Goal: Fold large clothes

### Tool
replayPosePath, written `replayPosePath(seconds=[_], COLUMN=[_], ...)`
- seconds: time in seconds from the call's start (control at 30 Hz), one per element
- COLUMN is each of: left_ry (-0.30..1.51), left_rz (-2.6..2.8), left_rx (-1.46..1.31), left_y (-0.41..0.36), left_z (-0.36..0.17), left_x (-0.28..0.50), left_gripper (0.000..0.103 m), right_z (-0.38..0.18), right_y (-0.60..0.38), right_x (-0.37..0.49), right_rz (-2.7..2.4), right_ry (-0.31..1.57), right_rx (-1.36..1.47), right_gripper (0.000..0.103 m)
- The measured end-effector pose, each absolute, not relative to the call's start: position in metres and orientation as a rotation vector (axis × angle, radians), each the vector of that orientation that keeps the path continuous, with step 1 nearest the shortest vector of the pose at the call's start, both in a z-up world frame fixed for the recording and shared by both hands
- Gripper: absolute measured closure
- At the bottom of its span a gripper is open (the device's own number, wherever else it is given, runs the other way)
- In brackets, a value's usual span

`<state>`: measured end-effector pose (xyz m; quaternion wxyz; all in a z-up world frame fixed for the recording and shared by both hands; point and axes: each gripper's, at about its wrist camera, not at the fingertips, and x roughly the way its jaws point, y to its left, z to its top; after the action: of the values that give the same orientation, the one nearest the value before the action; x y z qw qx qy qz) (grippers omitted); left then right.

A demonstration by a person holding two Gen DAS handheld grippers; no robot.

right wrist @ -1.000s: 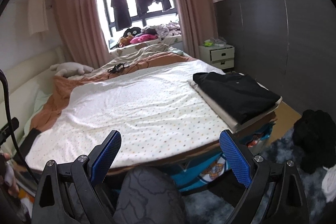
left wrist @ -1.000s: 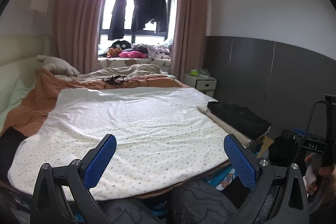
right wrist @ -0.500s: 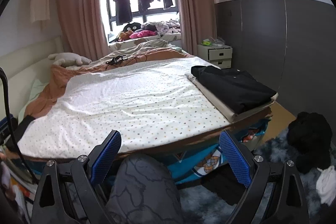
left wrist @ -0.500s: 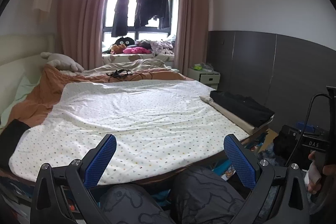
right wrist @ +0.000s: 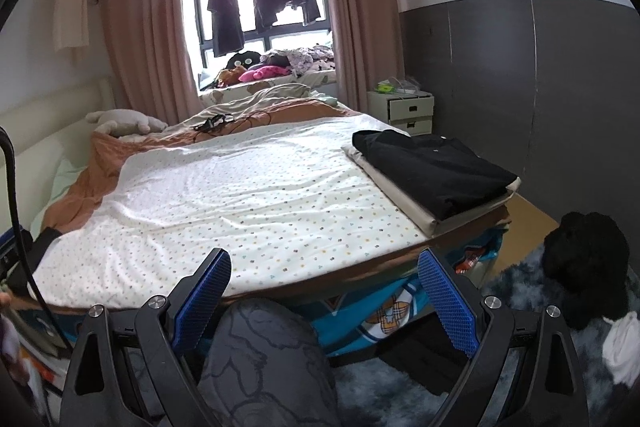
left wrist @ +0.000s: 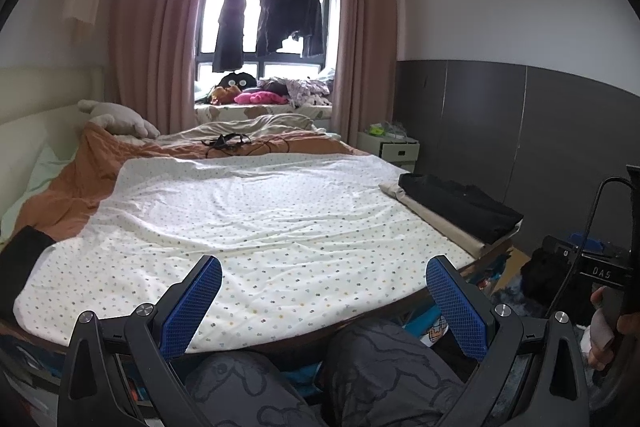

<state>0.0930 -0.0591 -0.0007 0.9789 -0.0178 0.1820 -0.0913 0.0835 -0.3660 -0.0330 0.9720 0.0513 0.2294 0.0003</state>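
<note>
A folded black garment lies on a folded beige one at the bed's right front corner; the left wrist view shows the black garment from lower down. A dark crumpled heap of clothes sits on the floor rug to the right, with a white piece beside it. My left gripper is open and empty, held before the foot of the bed above the person's knees. My right gripper is open too, with nothing between its blue pads.
The bed carries a white dotted sheet over an orange blanket. A bedside drawer unit stands by the grey wall. Dark clothes hang at the window. A black cable lies on the far bedding. A shaggy rug covers the floor.
Both grippers, still open, have dropped lower and drawn back from the bed, so the sheet looks flatter and the person's knees fill more of the lower frame.
</note>
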Motion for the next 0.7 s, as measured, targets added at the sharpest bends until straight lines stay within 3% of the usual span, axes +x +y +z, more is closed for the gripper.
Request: replayPosePath(seconds=[0.7], left_ry=[0.36], left_rz=[-0.144], left_rx=[-0.071], left_y=[-0.0495], left_z=[-0.0004], left_x=[0.0861], left_gripper=[0.0], right_z=[-0.0327], right_y=[-0.367], right_x=[0.0851], right_rz=[0.005], right_ry=[0.459], right_rx=[0.095], right_gripper=[0.008])
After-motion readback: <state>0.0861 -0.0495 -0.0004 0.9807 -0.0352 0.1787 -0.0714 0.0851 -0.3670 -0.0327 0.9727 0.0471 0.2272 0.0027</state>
